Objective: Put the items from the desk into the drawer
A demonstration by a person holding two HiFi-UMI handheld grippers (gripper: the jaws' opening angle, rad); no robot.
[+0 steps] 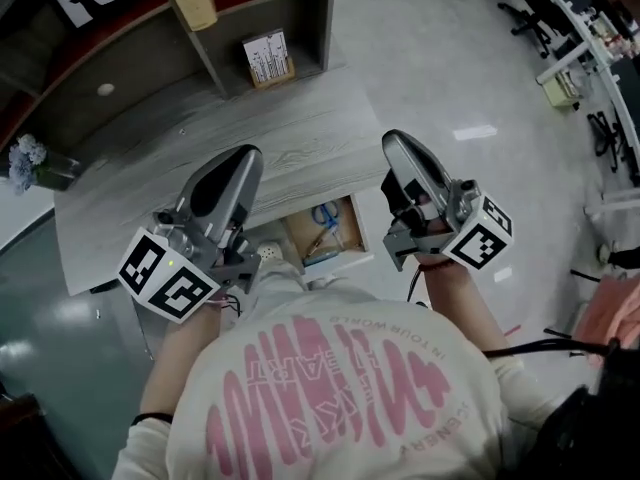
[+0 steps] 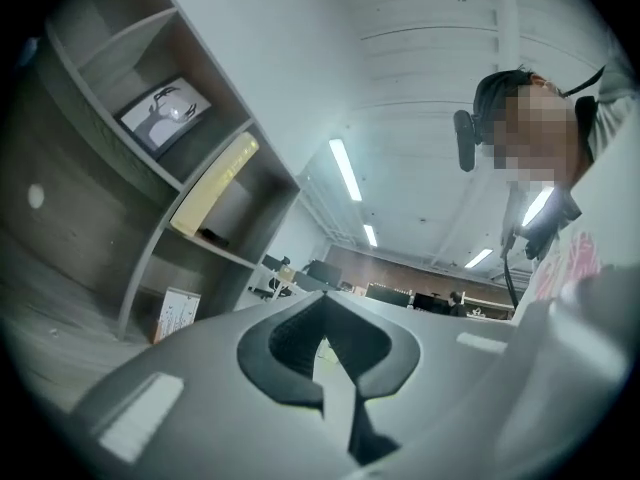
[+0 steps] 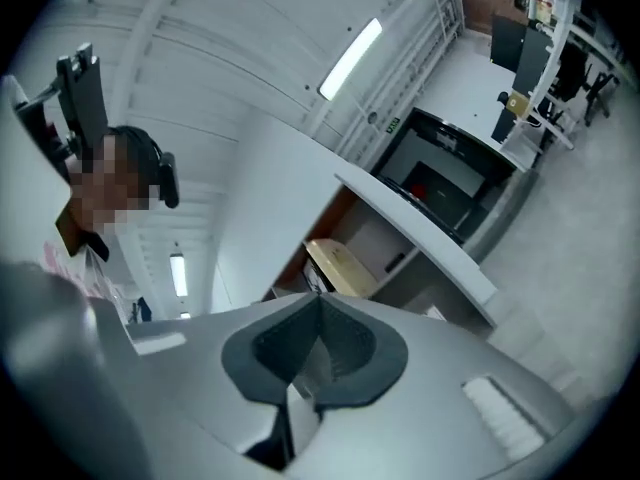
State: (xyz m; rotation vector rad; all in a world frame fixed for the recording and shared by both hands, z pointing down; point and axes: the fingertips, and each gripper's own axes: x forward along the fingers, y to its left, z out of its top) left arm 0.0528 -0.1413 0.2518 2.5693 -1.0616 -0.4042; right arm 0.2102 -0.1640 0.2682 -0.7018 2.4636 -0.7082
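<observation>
Left gripper [image 1: 245,158], right gripper [image 1: 397,143]: jaws together, empty. Blue-handled scissors [image 1: 325,216] in open drawer [image 1: 361,234]: likely stiff, light; grip near pivot.

Cool, even brightness falls from the ceiling strip lights [image 2: 345,168], and a white glare patch sits on the glossy floor [image 1: 475,132]. Both gripper views bend hard toward dark, round edges.

Matt wood-grain desk [image 1: 300,138], glossy grey floor [image 1: 430,48]
</observation>
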